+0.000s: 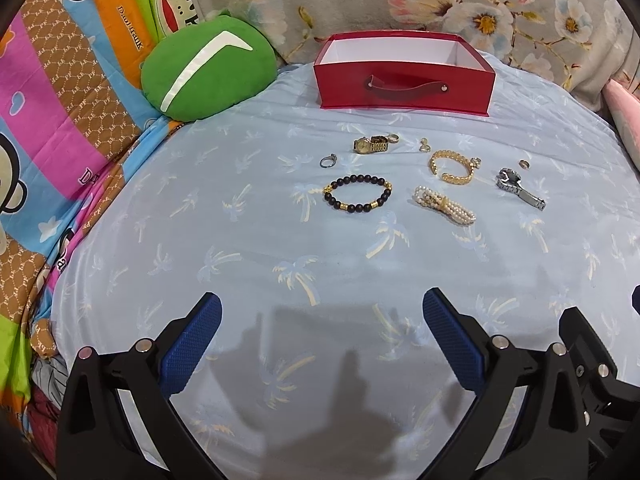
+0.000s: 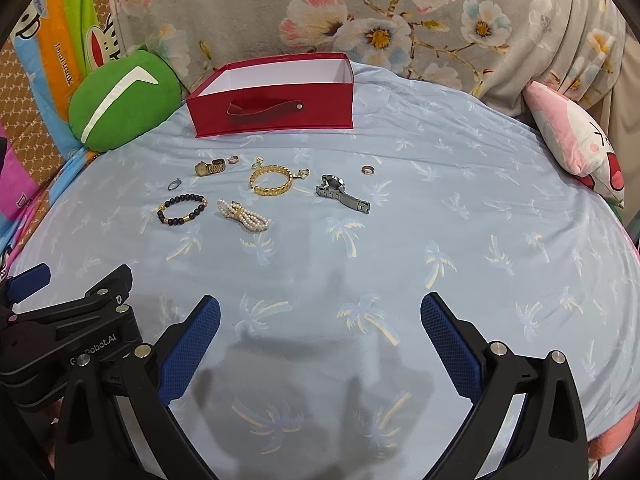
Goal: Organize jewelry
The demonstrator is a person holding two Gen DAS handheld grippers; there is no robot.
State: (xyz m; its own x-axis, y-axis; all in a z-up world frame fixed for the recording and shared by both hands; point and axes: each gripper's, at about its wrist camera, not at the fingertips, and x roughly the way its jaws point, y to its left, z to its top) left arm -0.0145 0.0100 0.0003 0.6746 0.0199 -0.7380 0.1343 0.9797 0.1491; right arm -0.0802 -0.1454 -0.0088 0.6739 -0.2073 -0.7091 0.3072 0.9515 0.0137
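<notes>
Pale blue sheet (image 1: 240, 240) over bed; red box (image 1: 404, 84) at far edge, open top, nothing visible inside. Jewelry loose on sheet just before box: gold watch (image 1: 370, 145), beaded bracelet (image 1: 357, 192), pearl strand (image 1: 444, 205). Left gripper (image 1: 322, 316) and right gripper (image 2: 320, 316) spread wide, holding nothing, near edge, well apart from jewelry

Spread wide over pale blue palm-print bedsheet (image 1: 248, 248): left gripper (image 1: 320, 312) (blue ribbed pads). Beyond: black-and-gold beaded bracelet (image 1: 357, 192), white pearl bracelet (image 1: 445, 205), open red cardboard box (image 1: 404, 88).
</notes>
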